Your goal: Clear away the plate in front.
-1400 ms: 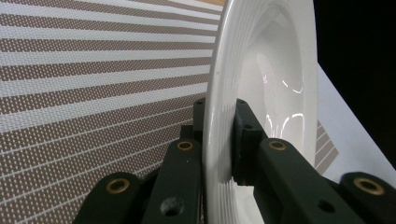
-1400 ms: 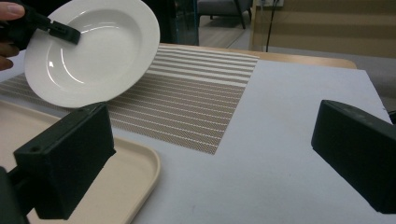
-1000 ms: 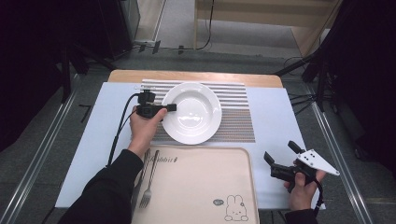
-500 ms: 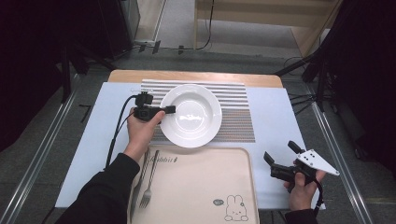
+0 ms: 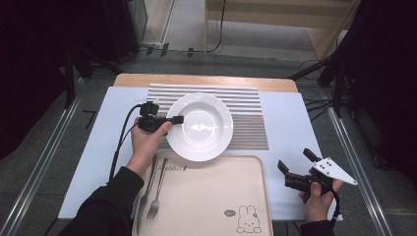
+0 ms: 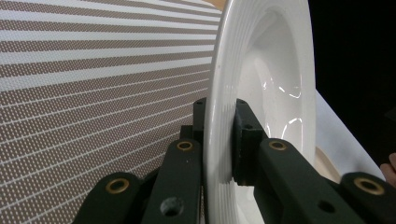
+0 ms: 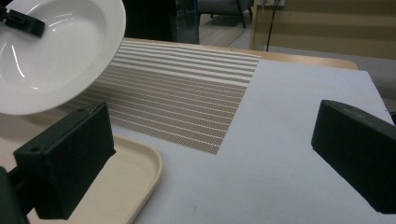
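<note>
Plate [image 5: 199, 126] already gripped at its left rim by left gripper [image 5: 173, 119], lifted over striped mat [image 5: 248, 123] near tray [image 5: 211, 196]; still to be set down; right gripper [image 5: 295, 164] wide, empty.

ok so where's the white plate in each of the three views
High view: white plate at centre, its left rim clamped by the left gripper.
Left gripper view: plate edge-on, right of centre, between the jaws.
Right gripper view: plate top left.
Shared landmark: the striped placemat.
</note>
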The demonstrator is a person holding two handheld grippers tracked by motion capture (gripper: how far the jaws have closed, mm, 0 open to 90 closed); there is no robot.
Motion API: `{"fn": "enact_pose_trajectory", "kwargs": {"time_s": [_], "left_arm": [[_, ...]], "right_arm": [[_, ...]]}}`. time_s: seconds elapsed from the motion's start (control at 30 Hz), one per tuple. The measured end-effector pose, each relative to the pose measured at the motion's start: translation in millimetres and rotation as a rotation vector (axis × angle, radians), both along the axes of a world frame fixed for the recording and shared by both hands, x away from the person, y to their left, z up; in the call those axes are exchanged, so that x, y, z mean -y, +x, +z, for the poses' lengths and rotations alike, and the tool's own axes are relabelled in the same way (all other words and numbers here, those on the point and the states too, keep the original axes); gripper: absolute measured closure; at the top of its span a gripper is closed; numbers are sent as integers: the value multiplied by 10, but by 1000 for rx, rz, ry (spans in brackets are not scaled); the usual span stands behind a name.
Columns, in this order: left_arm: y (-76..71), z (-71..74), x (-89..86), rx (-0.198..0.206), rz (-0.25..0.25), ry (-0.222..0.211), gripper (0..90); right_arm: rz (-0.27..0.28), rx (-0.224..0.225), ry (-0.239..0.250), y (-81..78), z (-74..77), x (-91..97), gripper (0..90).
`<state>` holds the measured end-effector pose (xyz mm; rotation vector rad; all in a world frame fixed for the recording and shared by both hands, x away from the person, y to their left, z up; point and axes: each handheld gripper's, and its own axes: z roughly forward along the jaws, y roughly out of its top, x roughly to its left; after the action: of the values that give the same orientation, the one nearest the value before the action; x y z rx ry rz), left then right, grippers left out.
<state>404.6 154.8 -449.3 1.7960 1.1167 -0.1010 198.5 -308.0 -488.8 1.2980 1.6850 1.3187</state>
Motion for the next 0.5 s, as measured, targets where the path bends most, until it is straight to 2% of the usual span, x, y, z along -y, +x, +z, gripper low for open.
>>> {"fn": "enact_pose_trajectory", "kwargs": {"time_s": [0.5], "left_arm": [[-160, -29, -50, -2, -17, -22, 817]], "right_arm": [[0, 1, -5, 2, 0, -8, 0]]}}
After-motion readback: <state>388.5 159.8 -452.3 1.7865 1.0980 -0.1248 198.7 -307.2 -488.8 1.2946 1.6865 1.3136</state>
